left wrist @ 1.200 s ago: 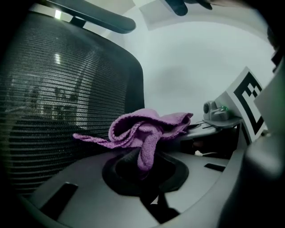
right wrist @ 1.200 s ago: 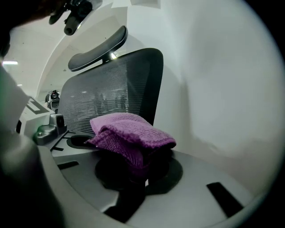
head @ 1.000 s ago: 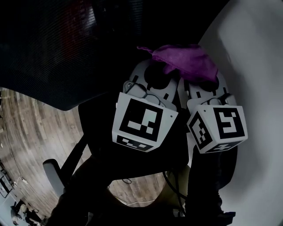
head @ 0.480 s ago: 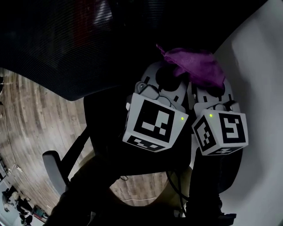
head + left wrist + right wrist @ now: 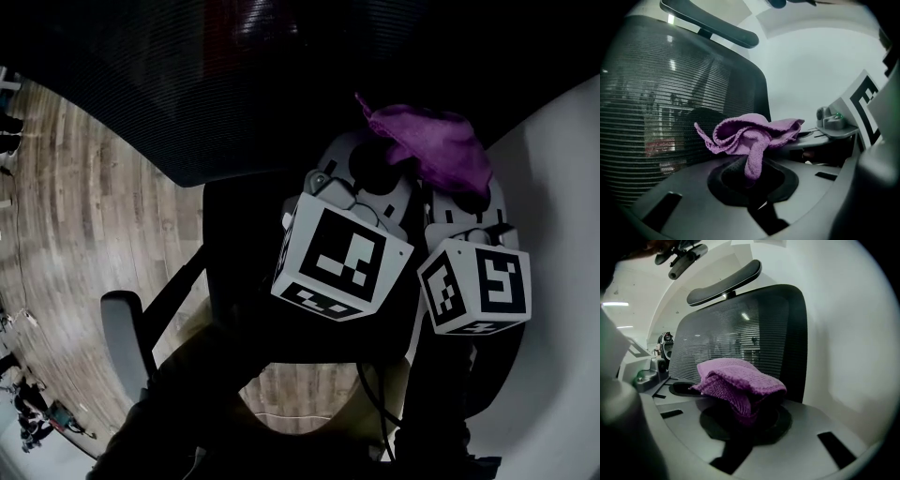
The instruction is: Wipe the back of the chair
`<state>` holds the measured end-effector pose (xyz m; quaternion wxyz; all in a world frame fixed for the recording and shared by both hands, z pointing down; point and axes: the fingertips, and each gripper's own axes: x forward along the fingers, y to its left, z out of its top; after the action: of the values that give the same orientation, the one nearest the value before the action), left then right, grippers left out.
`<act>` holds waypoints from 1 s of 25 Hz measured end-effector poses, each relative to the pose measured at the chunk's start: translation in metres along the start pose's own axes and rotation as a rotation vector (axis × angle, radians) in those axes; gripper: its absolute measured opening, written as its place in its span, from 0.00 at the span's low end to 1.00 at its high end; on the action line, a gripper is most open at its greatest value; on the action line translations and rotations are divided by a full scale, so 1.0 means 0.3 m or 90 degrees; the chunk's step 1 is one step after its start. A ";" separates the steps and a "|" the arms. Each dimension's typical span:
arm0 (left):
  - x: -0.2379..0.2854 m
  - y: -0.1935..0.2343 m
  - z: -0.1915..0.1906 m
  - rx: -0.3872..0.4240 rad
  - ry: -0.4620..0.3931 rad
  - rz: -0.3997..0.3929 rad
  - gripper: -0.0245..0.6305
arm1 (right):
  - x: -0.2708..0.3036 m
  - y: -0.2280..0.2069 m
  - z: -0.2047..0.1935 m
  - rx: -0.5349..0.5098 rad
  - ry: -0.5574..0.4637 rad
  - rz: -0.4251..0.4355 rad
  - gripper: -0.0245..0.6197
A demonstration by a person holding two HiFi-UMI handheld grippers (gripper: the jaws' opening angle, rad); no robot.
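Two tools, the left gripper [image 5: 751, 177] and right gripper [image 5: 743, 420], clamp one crumpled, nubby purple cloth [image 5: 750, 133] near the curved black mesh chair back [image 5: 187, 84].

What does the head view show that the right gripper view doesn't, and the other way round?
Only the head view shows the wooden floor and the chair's armrest. Only the right gripper view shows the chair's headrest above the backrest. Both show the purple cloth and the black mesh chair back.
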<state>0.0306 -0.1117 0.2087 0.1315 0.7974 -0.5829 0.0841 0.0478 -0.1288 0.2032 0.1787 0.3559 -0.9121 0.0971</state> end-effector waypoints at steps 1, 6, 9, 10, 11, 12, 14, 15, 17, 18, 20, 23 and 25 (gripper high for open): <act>-0.011 0.016 -0.006 0.003 0.001 0.003 0.11 | 0.010 0.018 -0.001 -0.001 0.000 0.003 0.11; -0.070 0.063 -0.009 0.002 0.006 0.017 0.11 | 0.028 0.095 0.012 -0.016 0.004 0.027 0.11; -0.095 0.101 -0.041 0.001 0.008 0.024 0.11 | 0.055 0.138 -0.008 -0.020 0.005 0.035 0.11; -0.104 0.116 -0.055 -0.001 0.009 0.028 0.11 | 0.067 0.155 -0.017 -0.021 0.007 0.039 0.11; -0.115 0.128 -0.063 -0.003 0.009 0.032 0.11 | 0.074 0.170 -0.021 -0.021 0.007 0.041 0.11; -0.126 0.135 -0.062 -0.005 0.009 0.036 0.11 | 0.075 0.182 -0.017 -0.021 0.008 0.043 0.11; -0.147 0.139 -0.044 -0.007 0.010 0.041 0.11 | 0.065 0.200 0.003 -0.023 0.009 0.047 0.11; -0.158 0.140 -0.038 -0.007 0.010 0.042 0.11 | 0.060 0.209 0.010 -0.023 0.009 0.048 0.11; -0.180 0.151 -0.038 -0.007 0.012 0.046 0.11 | 0.060 0.233 0.014 -0.023 0.010 0.053 0.11; -0.190 0.158 -0.040 -0.009 0.014 0.050 0.11 | 0.062 0.245 0.014 -0.024 0.012 0.056 0.11; -0.209 0.171 -0.042 -0.013 0.017 0.059 0.11 | 0.066 0.268 0.017 -0.028 0.015 0.065 0.11; -0.235 0.192 -0.036 -0.014 0.022 0.069 0.11 | 0.071 0.300 0.031 -0.033 0.020 0.077 0.11; -0.260 0.213 -0.033 -0.014 0.026 0.072 0.11 | 0.077 0.332 0.041 -0.035 0.024 0.082 0.11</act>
<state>-0.0540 -0.0560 0.2028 0.1471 0.7597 -0.6252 0.1017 -0.0394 -0.0743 0.1960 0.1986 0.2896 -0.9320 0.0898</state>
